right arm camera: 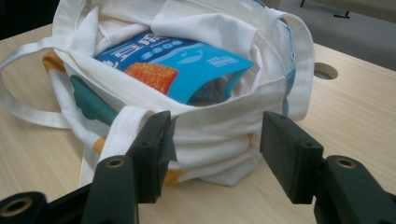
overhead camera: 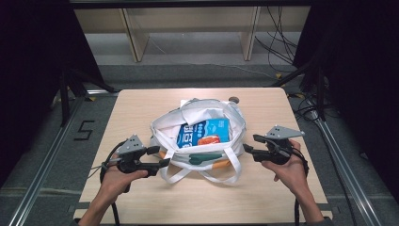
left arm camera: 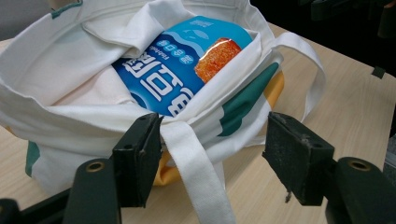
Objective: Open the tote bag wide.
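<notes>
A white cloth tote bag (overhead camera: pixel 197 115) with green and orange patches lies open in the middle of the wooden table (overhead camera: pixel 136 108). Inside it lies a blue snack packet (overhead camera: pixel 204 132) with an orange picture. My left gripper (overhead camera: pixel 160 157) is at the bag's near-left corner, open, and the bag's rim and a white strap (left arm camera: pixel 196 168) run between its jaws (left arm camera: pixel 212 126). My right gripper (overhead camera: pixel 251 143) is at the bag's right side, open, its jaws (right arm camera: pixel 215 123) astride the folded rim. The packet (left arm camera: pixel 177 65) (right arm camera: pixel 196 65) sticks out of the bag's mouth in both gripper views.
A white handle loop (overhead camera: pixel 202 176) trails onto the table toward the near edge. A round hole (overhead camera: pixel 233 99) is cut in the table just behind the bag. Wooden shelving (overhead camera: pixel 188 28) and loose cables (overhead camera: pixel 277 42) stand beyond the far edge, and metal rails run along both sides.
</notes>
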Motion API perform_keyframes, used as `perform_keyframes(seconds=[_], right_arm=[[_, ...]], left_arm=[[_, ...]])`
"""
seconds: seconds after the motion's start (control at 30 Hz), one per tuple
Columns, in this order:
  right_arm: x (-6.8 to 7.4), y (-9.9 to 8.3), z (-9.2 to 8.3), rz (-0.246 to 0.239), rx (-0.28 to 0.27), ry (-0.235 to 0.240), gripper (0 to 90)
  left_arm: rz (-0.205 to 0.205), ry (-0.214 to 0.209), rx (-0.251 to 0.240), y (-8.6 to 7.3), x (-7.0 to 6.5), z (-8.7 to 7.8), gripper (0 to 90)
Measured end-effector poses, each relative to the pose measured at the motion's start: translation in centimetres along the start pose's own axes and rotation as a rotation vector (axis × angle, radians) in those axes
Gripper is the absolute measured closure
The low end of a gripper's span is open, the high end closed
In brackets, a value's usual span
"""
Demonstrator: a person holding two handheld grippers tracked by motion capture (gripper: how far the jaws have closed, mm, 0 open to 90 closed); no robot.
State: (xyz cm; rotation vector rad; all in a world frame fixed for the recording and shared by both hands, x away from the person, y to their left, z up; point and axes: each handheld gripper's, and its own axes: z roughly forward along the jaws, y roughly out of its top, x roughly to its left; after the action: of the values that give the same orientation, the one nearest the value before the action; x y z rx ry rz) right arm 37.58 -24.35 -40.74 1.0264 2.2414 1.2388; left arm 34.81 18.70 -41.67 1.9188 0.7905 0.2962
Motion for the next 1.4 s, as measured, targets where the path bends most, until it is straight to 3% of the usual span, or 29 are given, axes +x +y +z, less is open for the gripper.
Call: perform_keyframes(seconds=[0.03, 0.07, 0.13, 0.27, 0.53, 0.57, 0.73, 0.77, 0.93, 0.97, 1.07, 1.1, 1.13, 1.17, 1.2, 1.23, 1.27, 1.3, 1.37, 1.4], right_arm=[[-0.1, -0.2, -0.1, -0.012, -0.014, -0.001, 42.8], [0.0, -0.3, -0.2, 0.012, -0.014, -0.007, 41.9], [-0.1, -0.5, -0.4, 0.003, -0.027, -0.011, 41.0], [0.4, -1.0, -0.8, 0.031, -0.043, -0.014, 38.9], [1.4, -2.5, -1.2, 0.014, -0.012, 0.006, 35.7], [1.7, -2.8, -1.1, 0.03, -0.014, 0.004, 35.5], [2.2, -3.9, -0.9, 0.012, -0.004, 0.024, 35.2], [2.5, -4.2, -1.0, 0.033, 0.012, 0.033, 35.1], [2.7, -5.0, -1.1, 0.001, 0.008, 0.025, 34.5], [3.0, -5.2, -1.2, 0.032, 0.013, 0.028, 34.4], [3.0, -5.7, -1.4, 0.008, 0.018, 0.025, 34.0], [3.3, -5.9, -1.4, 0.024, 0.013, 0.033, 33.9], [3.1, -6.0, -1.4, -0.005, 0.019, 0.023, 33.8], [3.4, -6.3, -1.5, 0.023, 0.023, 0.027, 33.8], [3.2, -6.5, -1.5, -0.008, 0.028, 0.033, 33.7], [3.5, -6.7, -1.5, 0.018, 0.026, 0.034, 33.7], [3.5, -6.9, -1.5, 0.002, 0.026, 0.034, 33.5], [3.8, -7.1, -1.6, 0.036, 0.046, 0.042, 33.4], [3.8, -7.4, -1.7, 0.0, 0.047, 0.048, 33.3], [4.1, -7.6, -1.8, 0.026, 0.042, 0.043, 33.3]], left_arm=[[-0.016, 0.001, -0.004, -0.1, -0.2, 0.0, 34.6], [-0.018, 0.012, 0.0, -0.2, -0.4, -0.1, 34.5], [-0.018, 0.009, -0.012, -0.4, -0.7, -0.1, 34.2], [-0.009, 0.0, -0.006, -1.0, -1.2, -0.2, 32.6], [-0.003, -0.009, 0.014, -2.0, -2.0, 0.1, 29.5], [-0.007, -0.018, 0.016, -2.3, -2.0, 0.2, 28.9], [-0.023, -0.011, 0.011, -3.2, -2.5, 0.4, 28.1], [-0.009, -0.016, 0.029, -3.4, -2.4, 0.4, 28.1], [-0.006, -0.027, 0.028, -4.2, -2.7, 0.7, 27.1], [-0.006, -0.027, 0.028, -4.2, -2.7, 0.7, 27.1], [-0.014, -0.026, 0.029, -4.8, -2.9, 0.8, 27.2], [-0.017, -0.026, 0.024, -5.0, -2.9, 0.8, 27.0], [-0.02, -0.019, 0.021, -5.1, -3.0, 0.7, 26.9], [-0.016, -0.015, 0.028, -5.3, -2.9, 0.6, 26.8], [-0.023, -0.019, 0.026, -5.4, -2.9, 0.6, 26.5], [-0.015, -0.022, 0.031, -5.6, -2.9, 0.6, 26.4], [-0.021, -0.013, 0.032, -5.8, -3.0, 0.6, 26.3], [-0.021, -0.017, 0.032, -5.9, -2.9, 0.5, 26.0], [-0.001, -0.025, 0.038, -6.1, -2.8, 0.5, 25.4], [-0.021, -0.015, 0.043, -6.3, -3.0, 0.5, 25.4]])
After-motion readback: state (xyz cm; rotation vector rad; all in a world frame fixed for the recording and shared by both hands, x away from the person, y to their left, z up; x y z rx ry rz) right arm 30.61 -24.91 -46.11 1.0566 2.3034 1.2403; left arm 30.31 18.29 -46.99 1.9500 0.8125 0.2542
